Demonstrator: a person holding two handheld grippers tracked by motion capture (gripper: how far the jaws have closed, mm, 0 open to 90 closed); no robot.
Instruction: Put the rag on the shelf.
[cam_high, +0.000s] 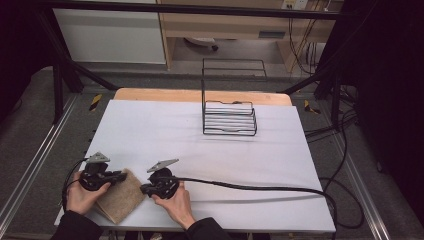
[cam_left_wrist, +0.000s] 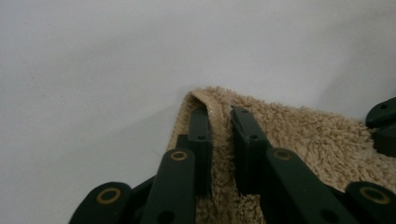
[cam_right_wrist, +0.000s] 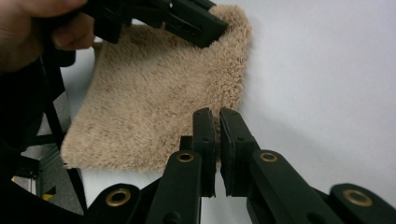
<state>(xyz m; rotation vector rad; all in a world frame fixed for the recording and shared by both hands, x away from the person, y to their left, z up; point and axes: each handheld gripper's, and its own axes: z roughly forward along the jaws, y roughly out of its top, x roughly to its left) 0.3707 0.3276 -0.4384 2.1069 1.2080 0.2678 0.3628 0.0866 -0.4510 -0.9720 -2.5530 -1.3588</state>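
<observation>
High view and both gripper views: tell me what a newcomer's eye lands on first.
First, the tan fluffy towel at the near left corner of the white table, folded flat, with a hand-held pair of tongs on either side. The left tongs pinch a raised fold at its edge, while the right tongs sit nearly shut at its opposite edge. Further back, right of centre, stands an empty black wire rack.
</observation>
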